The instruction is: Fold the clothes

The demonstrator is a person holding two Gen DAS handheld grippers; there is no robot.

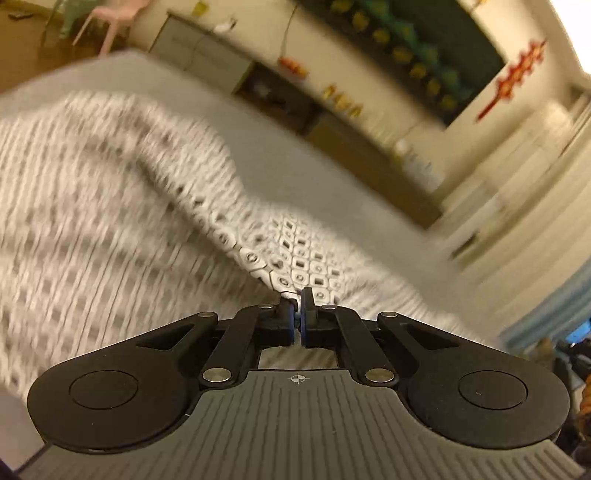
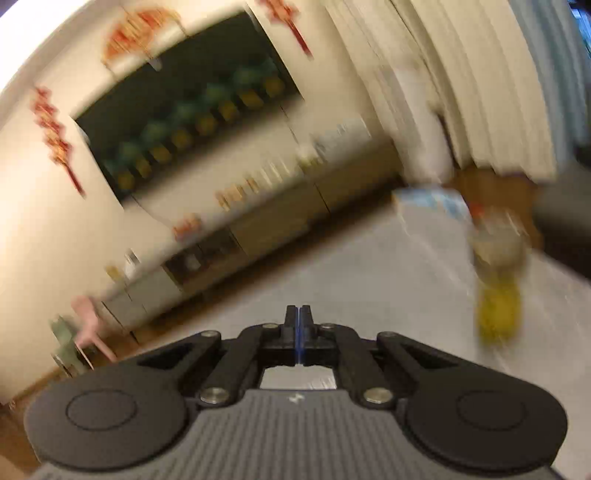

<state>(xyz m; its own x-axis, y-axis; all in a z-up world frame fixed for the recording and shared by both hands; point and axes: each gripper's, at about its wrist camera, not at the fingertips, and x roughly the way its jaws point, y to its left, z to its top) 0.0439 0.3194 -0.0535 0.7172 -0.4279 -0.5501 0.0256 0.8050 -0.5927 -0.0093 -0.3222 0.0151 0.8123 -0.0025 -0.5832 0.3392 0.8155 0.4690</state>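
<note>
A white garment [image 1: 110,206] with a grey square-and-dot pattern lies spread over the grey table [image 1: 295,158], blurred across the left of the left wrist view. My left gripper [image 1: 299,295] is shut on the garment's near edge, and the cloth rises in a ridge from the pinch toward the upper left. In the right wrist view, my right gripper [image 2: 299,312] hangs above the grey table [image 2: 369,266] with its fingers pressed together and no cloth visible between them. The garment is not in that view.
A blurred yellow and clear object [image 2: 496,310] and a blue-white pack [image 2: 432,210] sit on the table's far right. Beyond the table stand low cabinets [image 2: 258,221], a dark wall panel [image 2: 184,110], pale curtains [image 2: 480,74] and a pink chair [image 1: 110,22].
</note>
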